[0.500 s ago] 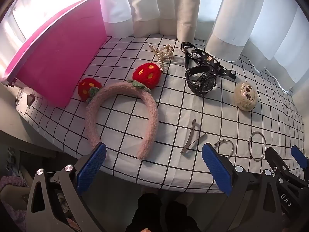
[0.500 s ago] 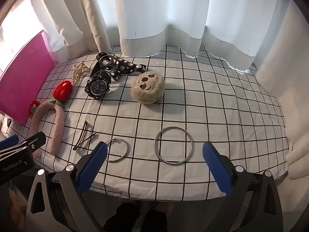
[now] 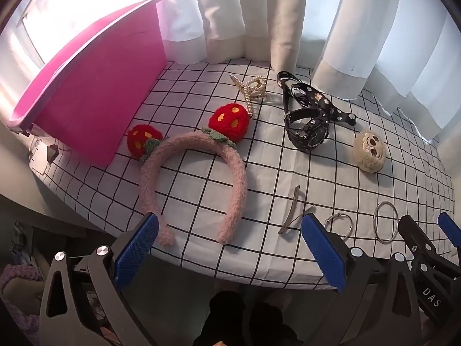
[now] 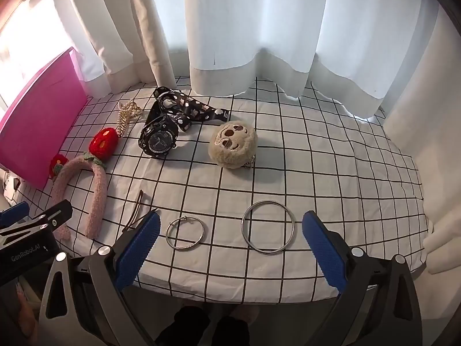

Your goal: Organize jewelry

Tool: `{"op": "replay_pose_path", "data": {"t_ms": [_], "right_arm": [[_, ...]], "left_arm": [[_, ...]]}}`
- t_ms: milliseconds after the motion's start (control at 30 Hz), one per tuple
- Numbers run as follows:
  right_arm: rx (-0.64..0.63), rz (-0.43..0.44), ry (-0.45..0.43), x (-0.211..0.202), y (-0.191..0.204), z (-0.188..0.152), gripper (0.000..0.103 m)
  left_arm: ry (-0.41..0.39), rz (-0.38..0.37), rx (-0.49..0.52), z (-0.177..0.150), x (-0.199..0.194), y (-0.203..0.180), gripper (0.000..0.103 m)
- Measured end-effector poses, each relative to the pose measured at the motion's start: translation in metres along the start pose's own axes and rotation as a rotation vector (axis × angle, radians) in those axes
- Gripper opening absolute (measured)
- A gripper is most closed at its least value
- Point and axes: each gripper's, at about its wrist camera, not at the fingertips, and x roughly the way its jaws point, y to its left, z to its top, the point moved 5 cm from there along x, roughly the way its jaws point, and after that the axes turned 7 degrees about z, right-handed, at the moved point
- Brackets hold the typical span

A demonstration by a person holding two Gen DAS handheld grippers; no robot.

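Observation:
On the checked cloth lie a pink fuzzy headband point(image 3: 236, 184) with red strawberries, a pearl hair claw point(image 3: 253, 89), a black watch point(image 3: 309, 135), a patterned black strap point(image 3: 319, 101), a beige plush charm point(image 3: 370, 151), a metal hair clip point(image 3: 291, 210), a thin bangle point(image 4: 185, 233) and a larger ring bangle point(image 4: 268, 226). My left gripper point(image 3: 230, 248) is open and empty at the table's front edge, before the headband's ends. My right gripper point(image 4: 230, 245) is open and empty, with both bangles between its fingers' line of view.
A pink bin point(image 3: 95, 95) stands at the left on the table. White curtains point(image 4: 259, 43) hang behind. The table's front edge point(image 4: 230, 291) runs just ahead of both grippers. The right part of the cloth point(image 4: 360, 173) holds nothing.
Both grippers have edged slightly forward toward the table. No object has moved.

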Motion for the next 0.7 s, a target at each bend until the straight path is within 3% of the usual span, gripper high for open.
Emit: {"op": "replay_pose_path", "data": {"t_ms": [700], "right_arm": [[-0.010,-0.007,-0.011,-0.0044,0.0050,0.0080,0.094]], "left_arm": [[-0.005,0.006,-0.012,0.0094,-0.0045,0.0035,0.097]]}}
